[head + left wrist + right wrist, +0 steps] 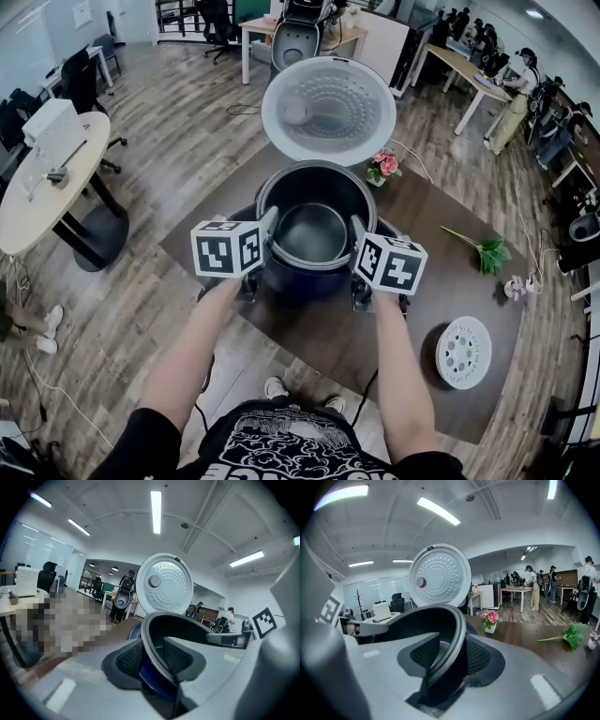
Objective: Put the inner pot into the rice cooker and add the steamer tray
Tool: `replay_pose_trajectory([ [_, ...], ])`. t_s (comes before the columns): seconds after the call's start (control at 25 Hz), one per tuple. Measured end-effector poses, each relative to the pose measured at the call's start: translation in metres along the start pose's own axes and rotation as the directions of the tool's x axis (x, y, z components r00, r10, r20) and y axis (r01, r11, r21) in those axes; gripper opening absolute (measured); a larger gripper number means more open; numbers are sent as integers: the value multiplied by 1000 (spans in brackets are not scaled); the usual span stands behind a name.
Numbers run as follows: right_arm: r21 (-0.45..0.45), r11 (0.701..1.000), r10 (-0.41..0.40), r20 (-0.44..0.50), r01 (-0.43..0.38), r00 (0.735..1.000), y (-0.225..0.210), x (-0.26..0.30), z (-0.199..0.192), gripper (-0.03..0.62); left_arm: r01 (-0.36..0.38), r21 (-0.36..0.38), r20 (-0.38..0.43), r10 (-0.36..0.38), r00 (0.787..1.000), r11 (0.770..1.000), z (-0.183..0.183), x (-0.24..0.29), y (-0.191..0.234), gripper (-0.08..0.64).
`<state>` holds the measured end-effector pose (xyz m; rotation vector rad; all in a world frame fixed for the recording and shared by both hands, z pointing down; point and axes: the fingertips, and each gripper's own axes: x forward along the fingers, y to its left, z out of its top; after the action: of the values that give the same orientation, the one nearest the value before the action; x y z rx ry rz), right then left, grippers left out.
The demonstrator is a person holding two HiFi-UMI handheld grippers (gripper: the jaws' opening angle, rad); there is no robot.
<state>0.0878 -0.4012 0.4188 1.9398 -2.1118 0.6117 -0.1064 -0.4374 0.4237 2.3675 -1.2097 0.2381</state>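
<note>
Now I'm clamping the pot (312, 232) by its rim with the left tongs (269, 227) and the right tongs (356, 231). The cooker (302, 282) is sitting just beneath it, mid-frame.

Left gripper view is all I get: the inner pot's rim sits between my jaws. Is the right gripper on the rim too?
Observer: Yes. The right gripper has the opposite rim of the inner pot between its pads.
Operator: Where is the steamer tray?
Observer: The steamer tray lies flat on the table, to your right, apart from the rice cooker.
Operator: Anything near the cooker's right side?
Observer: A small pot of pink flowers stands beside it, near the open lid.
</note>
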Motion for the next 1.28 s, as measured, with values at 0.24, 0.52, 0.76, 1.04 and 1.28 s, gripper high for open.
replay_pose_trajectory([
  [0.24, -2, 1000, 7, 2, -7, 1000, 0, 0, 1, 153, -5, 6, -5, 5, 1000, 1000, -1, 1, 0, 133],
  [0.52, -26, 1000, 5, 10, -5, 1000, 0, -3, 2, 167, -15, 32, -8, 15, 1000, 999, -1, -1, -5, 190],
  [0.76, -114, 993, 0, 64, 7, 998, 2, -12, 15, 176, -27, 91, 55, 22, 998, 996, 21, -10, -14, 192],
  [1.04, -112, 993, -14, 119, 27, 993, -14, -41, 27, 176, 7, 180, 89, -23, 996, 984, 41, -11, -53, 192],
  [1.28, -93, 991, -80, 154, 95, 985, -58, -81, 30, 178, 88, 235, 93, -112, 989, 968, 47, 3, -113, 206],
])
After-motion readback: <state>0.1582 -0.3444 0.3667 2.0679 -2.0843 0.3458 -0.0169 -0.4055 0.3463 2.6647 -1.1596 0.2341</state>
